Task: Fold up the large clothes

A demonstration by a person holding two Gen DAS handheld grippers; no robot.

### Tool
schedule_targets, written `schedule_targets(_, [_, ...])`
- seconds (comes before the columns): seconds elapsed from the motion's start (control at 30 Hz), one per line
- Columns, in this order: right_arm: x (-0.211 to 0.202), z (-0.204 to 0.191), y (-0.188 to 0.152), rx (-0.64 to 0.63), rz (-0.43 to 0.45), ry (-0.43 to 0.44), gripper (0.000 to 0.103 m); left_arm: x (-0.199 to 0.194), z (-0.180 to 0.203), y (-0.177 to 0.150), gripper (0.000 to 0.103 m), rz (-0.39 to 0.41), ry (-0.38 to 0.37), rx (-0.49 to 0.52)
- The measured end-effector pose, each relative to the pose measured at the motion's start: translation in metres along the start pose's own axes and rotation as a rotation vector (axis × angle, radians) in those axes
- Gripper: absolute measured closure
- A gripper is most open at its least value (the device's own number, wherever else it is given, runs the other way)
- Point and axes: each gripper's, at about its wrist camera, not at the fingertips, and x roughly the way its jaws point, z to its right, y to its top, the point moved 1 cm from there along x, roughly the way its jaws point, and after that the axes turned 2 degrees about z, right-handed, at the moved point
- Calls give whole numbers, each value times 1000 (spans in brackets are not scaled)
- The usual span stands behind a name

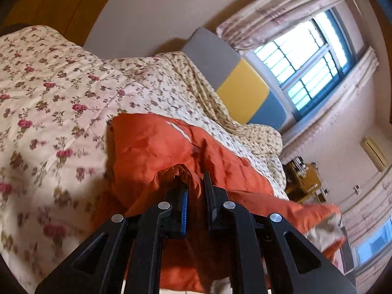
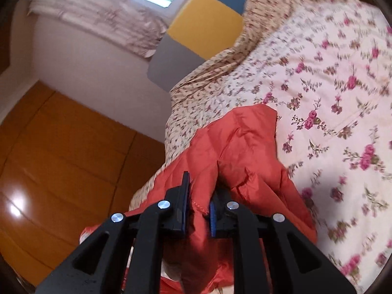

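Over the bed (image 1: 49,103), both my grippers are clamped on the orange jacket (image 1: 152,147). Left gripper (image 1: 196,183) pinches a bunched fold, jaws nearly together. Right gripper (image 2: 199,196) grips a hem edge, narrow gap. Jacket drapes from both onto the floral quilt (image 2: 330,98), near the headboard (image 2: 205,34).

Orange garment (image 1: 152,147), rose-patterned cream quilt (image 1: 49,98)
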Motion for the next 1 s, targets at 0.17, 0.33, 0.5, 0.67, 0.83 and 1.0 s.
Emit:
schedule_targets(0.17, [38,19,20,37,10,-74,83,32,-19,20,92,-9,60,-30])
schedule_targets(0.33, [65,37,33,112,65,-61,61,50,-25,32,92,2,90,-34])
schedule_targets(0.5, [58,37,36,118,159,-2,18,50,-34,42,42,23,16,-132])
schedule_targets(0.67, [16,36,35,-12,290,-84,5,4,-42,41,4,261,2,-173])
schedule_targets(0.83, [17,68,21,-39,146,-165,3,15,-56,16,4,111,53,-126])
schedule_targets(1.0, [49,76,-1,-97,-29,-156,2,56,-59,-20,3,-90,58,-96])
